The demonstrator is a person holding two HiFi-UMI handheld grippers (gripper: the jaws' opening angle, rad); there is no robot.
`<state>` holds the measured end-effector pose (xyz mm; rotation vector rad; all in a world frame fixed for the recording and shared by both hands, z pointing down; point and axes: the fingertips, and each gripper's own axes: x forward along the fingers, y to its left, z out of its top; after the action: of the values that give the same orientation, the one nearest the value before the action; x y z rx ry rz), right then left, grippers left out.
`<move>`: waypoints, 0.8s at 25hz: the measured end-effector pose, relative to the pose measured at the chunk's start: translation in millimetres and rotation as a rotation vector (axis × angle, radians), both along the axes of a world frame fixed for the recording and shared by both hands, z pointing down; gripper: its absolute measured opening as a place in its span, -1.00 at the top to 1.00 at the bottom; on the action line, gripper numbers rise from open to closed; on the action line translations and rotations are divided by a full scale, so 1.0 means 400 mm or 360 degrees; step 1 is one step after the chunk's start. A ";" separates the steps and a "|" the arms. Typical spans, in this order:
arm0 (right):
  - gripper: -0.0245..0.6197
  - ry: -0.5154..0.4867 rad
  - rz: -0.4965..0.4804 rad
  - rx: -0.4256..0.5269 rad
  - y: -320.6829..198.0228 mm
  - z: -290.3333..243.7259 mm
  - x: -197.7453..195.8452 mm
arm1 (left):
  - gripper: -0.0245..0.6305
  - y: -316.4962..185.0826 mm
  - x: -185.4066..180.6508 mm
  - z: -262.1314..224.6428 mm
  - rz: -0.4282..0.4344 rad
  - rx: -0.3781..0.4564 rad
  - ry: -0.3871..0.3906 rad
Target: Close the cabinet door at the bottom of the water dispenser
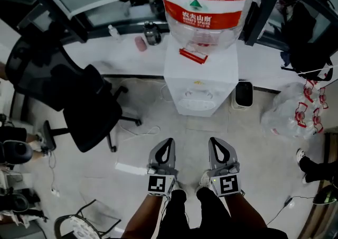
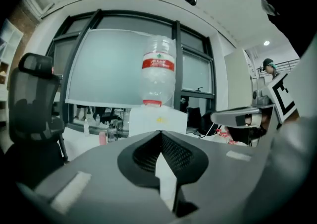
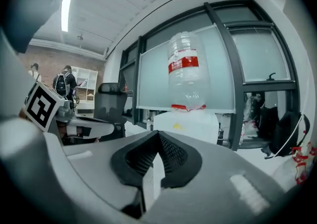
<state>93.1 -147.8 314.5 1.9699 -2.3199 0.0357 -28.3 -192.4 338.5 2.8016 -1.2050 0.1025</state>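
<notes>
Directly ahead: one white water dispenser [image 1: 199, 76] stands on the floor against the window sill, in the upper middle of the head view. One inverted water bottle [image 1: 207, 5] with a red label sits on top of it. The steep camera angle shows only the dispenser's top and tap panel. The bottom cabinet door cannot be made out in any view.

Count of grippers: two.
- Left gripper [image 1: 168, 143]: jaws pressed together at the tips, nothing between them, as its own view confirms [image 2: 159, 136].
- Right gripper [image 1: 214, 141]: jaws likewise closed tip to tip and empty [image 3: 157, 136].

Pose: both grippers sit side by side, near each other but apart, and roughly parallel. They are held about level and aimed at the dispenser, well short of it. Each carries one marker cube at its rear, left [image 1: 161, 184] and right [image 1: 228, 184]. In both gripper views the dispenser body [image 2: 157, 119] [image 3: 190, 124] sits just above the closed jaw tips, with the bottle [image 2: 158, 77] [image 3: 185, 69] over it.

Surroundings:
- One black office chair [image 1: 79, 95] to the left of the dispenser.
- One clump of clear plastic bags [image 1: 288, 113] to its right.
- One small black bin [image 1: 243, 94] just beside its right side.
- One pink cup [image 1: 140, 43] on the sill.
</notes>
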 end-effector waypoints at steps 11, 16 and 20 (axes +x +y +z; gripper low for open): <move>0.92 0.0139 -0.0014 0.0001 0.098 -0.258 -0.050 | 0.87 0.083 -0.032 -0.291 0.0052 0.0097 -0.0016; 0.92 0.0173 0.0031 0.0057 0.119 -0.336 -0.055 | 0.87 0.111 -0.051 -0.335 0.0062 0.0033 0.0037; 0.92 0.0186 0.0042 0.0079 0.138 -0.358 -0.061 | 0.87 0.136 -0.057 -0.364 0.0079 0.0112 0.0051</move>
<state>68.8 -92.4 171.4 1.9681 -2.2429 -0.1329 -51.2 -138.0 192.8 2.8820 -1.1549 0.0186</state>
